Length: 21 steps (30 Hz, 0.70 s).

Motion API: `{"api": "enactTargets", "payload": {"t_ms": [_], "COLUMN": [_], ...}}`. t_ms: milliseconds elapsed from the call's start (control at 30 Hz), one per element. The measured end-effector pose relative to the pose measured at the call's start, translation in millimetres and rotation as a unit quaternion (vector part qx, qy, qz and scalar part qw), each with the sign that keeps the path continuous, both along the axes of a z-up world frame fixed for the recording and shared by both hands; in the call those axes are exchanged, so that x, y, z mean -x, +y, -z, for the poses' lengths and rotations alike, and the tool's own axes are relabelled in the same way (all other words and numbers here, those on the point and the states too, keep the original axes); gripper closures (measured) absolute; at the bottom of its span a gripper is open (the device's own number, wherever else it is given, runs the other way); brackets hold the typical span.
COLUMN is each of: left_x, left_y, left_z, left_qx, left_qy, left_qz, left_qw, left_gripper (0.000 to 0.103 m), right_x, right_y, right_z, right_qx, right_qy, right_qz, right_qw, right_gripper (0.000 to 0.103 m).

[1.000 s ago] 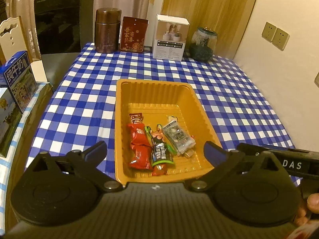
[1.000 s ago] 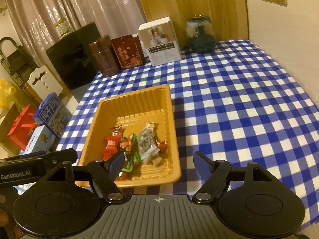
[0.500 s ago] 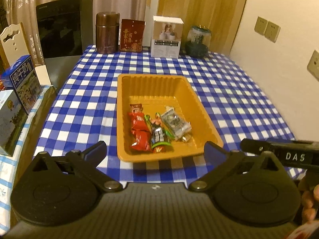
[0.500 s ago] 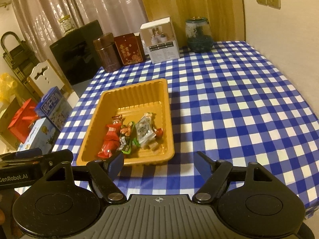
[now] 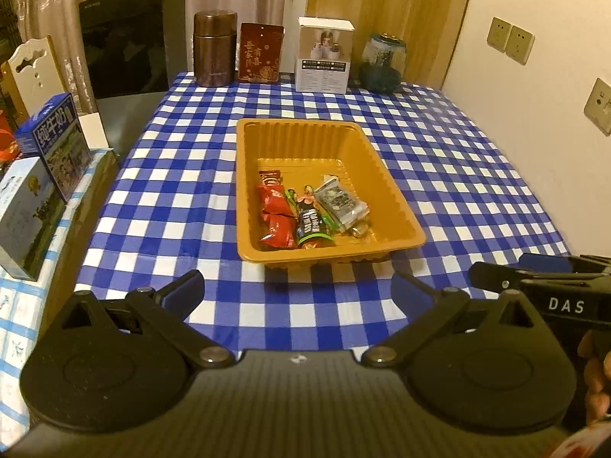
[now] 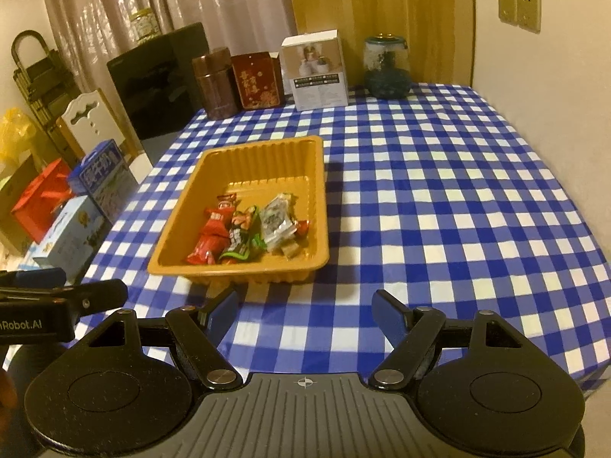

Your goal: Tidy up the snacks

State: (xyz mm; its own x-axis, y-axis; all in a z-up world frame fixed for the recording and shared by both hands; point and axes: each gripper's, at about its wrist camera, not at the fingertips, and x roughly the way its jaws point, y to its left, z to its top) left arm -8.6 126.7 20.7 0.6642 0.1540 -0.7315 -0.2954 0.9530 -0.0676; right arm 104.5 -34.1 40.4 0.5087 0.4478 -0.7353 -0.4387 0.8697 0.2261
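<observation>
snacks all in the tray, both tools clear

the snacks (image 5: 305, 212) lie in the near end of the orange tray (image 5: 397, 198) on the worktop, ahead of both tools. left tool (image 5: 298, 292) and right tool (image 6: 303, 311) are spread and empty. the tray's long axis runs away from them; the left looks squarer to it.

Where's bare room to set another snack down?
The far half of the tray is bare; packets crowd its near end. Open cloth lies between the tray and the wall. The back edge is lined with boxes.
</observation>
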Motion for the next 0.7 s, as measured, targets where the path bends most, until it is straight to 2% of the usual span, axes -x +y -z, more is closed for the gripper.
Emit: {"api": "enactTargets", "payload": {"t_ms": [233,700], "left_x": [14,19], "left_y": [-3,-12], "left_z": [0,1], "left_qx": [-0.004,-0.013], "left_qy": [0.005,0.014], "left_qz": [-0.014,-0.004], "left_qw": [0.9999,0.9998], "left_gripper": [0.0,0.0], "right_x": [12,20], "right_y": [-3,-14], "right_z": [-3,-7], "right_qx": [0.005,0.009], "right_qy": [0.014,0.014], "right_qz": [0.001,0.008], "right_qw": [1.0,1.0], "right_gripper": [0.026,0.026]}}
